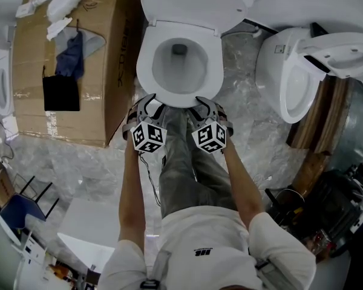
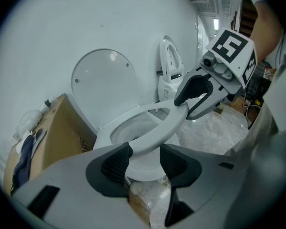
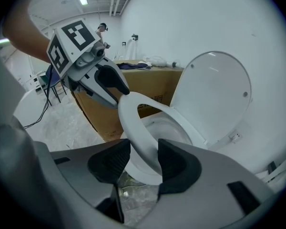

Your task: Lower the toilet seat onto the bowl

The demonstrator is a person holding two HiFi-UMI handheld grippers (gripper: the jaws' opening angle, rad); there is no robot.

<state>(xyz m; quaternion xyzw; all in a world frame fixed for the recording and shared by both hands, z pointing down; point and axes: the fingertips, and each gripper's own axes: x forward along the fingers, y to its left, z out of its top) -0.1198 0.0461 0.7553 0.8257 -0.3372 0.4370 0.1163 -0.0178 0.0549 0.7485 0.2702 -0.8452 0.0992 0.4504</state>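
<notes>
Left gripper (image 2: 144,151) and right gripper (image 3: 144,149) jaws each clench the front rim of the toilet seat (image 3: 133,135), which is tilted just above the bowl (image 3: 162,128). Lowering looks nearly done; next, ease it down, then release. Hinges are hidden, and the remaining gap is hard to judge.
</notes>
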